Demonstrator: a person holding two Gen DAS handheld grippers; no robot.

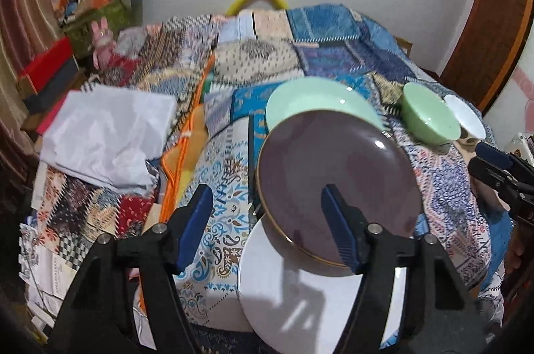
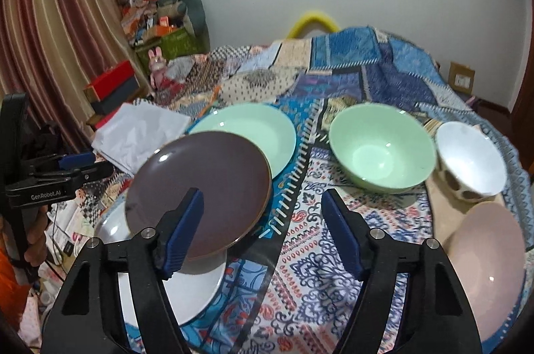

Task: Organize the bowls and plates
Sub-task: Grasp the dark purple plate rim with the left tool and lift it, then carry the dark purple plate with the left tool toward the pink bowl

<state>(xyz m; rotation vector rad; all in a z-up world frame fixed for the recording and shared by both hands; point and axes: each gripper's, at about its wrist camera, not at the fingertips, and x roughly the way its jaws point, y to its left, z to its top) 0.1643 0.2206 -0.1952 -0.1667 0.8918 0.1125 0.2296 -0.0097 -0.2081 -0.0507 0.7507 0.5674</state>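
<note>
Left claw (image 1: 267, 220) released, nothing gripped; brown plate (image 1: 337, 183) just ahead, leaning on the white plate (image 1: 300, 297). Right claw (image 2: 263, 227) released; green bowl (image 2: 382, 150) ahead, green plate (image 2: 247, 133) ahead-left, on the patterned surface (image 2: 320, 253).

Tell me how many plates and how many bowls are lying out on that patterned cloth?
Plates: 3 – green plate, brown plate, white plate
Bowls: 3 – green bowl, white spotted bowl, pink bowl
Total: 6
</note>
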